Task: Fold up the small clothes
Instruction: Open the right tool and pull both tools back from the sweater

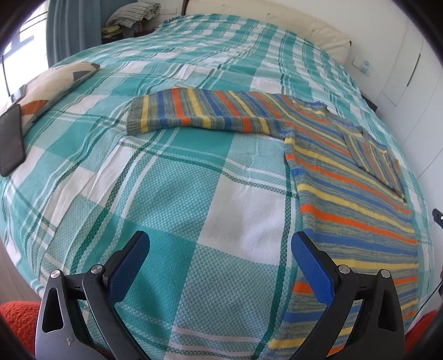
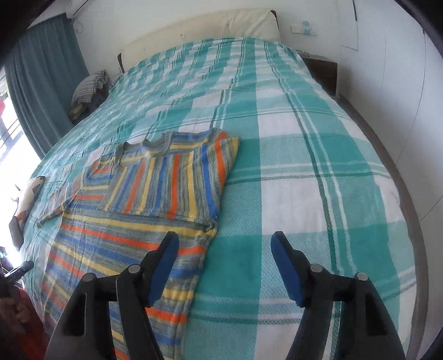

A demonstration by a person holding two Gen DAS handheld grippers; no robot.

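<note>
A small striped knit sweater in orange, blue, yellow and grey lies flat on the bed. Its left sleeve stretches out to the left. Its right sleeve is folded over the body. My left gripper is open and empty above the bedspread, just left of the sweater's lower body. My right gripper is open and empty, with its left finger over the sweater's right edge. The sweater fills the left of the right wrist view.
A teal and white plaid bedspread covers the bed. A dark phone and a patterned pillow lie at the left edge. A cream headboard and folded cloths are at the far end. A white wall is at the right.
</note>
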